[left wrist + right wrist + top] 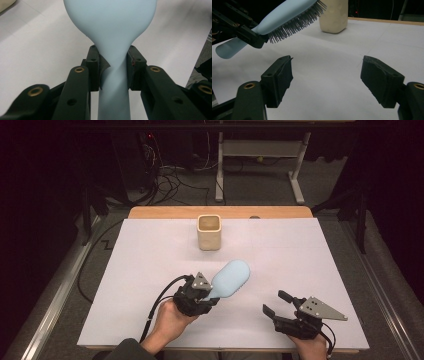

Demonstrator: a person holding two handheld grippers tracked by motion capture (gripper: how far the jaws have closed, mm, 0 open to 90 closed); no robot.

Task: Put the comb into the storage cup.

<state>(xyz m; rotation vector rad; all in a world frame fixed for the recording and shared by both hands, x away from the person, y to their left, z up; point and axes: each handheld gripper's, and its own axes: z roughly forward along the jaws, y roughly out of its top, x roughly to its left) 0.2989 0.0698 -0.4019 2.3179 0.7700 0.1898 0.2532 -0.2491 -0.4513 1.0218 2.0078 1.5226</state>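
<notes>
A light blue hairbrush (231, 278) is held above the white table cover, bristles facing down, head pointing toward the far side. My left gripper (207, 295) is shut on its neck; in the left gripper view both pads pinch the hairbrush (113, 37) where the handle narrows. In the right gripper view the hairbrush (287, 17) and its dark bristles hang at the upper left. My right gripper (276, 304) rests low near the table's front right, jaws wide apart with nothing between its fingertips (279, 75). A cream square cup (209, 232) stands upright at the far middle.
The white cover (150, 260) spreads over a wooden table (165, 212). The cream cup (334, 15) stands beyond the brush in the right gripper view. Cables and a desk frame (260, 155) lie on the floor behind the table.
</notes>
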